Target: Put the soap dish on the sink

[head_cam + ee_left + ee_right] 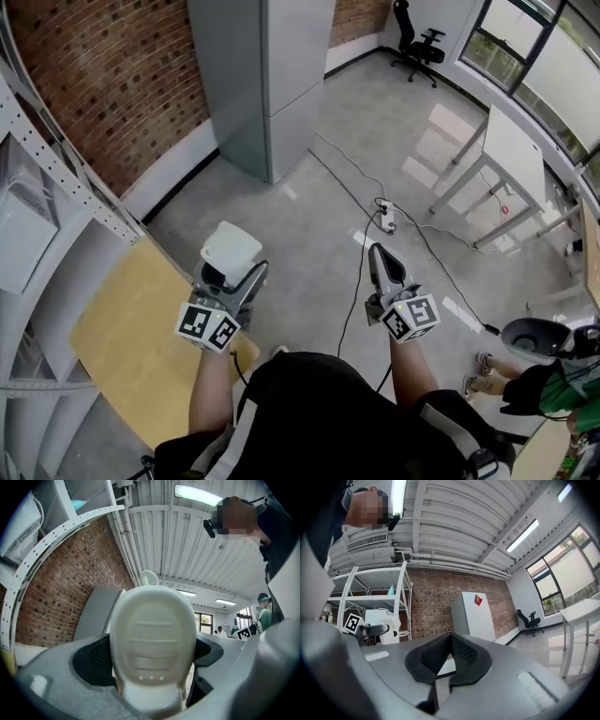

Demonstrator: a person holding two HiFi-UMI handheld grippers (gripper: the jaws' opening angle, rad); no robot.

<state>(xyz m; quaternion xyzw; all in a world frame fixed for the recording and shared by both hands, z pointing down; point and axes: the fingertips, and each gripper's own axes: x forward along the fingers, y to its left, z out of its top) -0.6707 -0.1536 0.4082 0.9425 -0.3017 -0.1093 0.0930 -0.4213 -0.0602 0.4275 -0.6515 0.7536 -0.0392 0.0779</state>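
Head view shows the left hand-held gripper (232,281) raised in front of the person with the soap dish (231,249) clamped between its jaws, a white, rounded piece held over the edge of the pale wooden table (112,347) where it meets the grey floor (319,216). In the left gripper view the soap dish (153,637) fills the middle of the picture. The jaws stand wide apart and press on its two sides, and the ribbed face with three small dots turned to the camera is probably its underside. The right hand-held gripper (382,266) is well apart from the left one, over the floor. In the right gripper view the right hand-held gripper (450,640) has its black pads (461,654) brought together with nothing between them. A white shelf rack (37,159) stands at the left against the brick wall (122,75).
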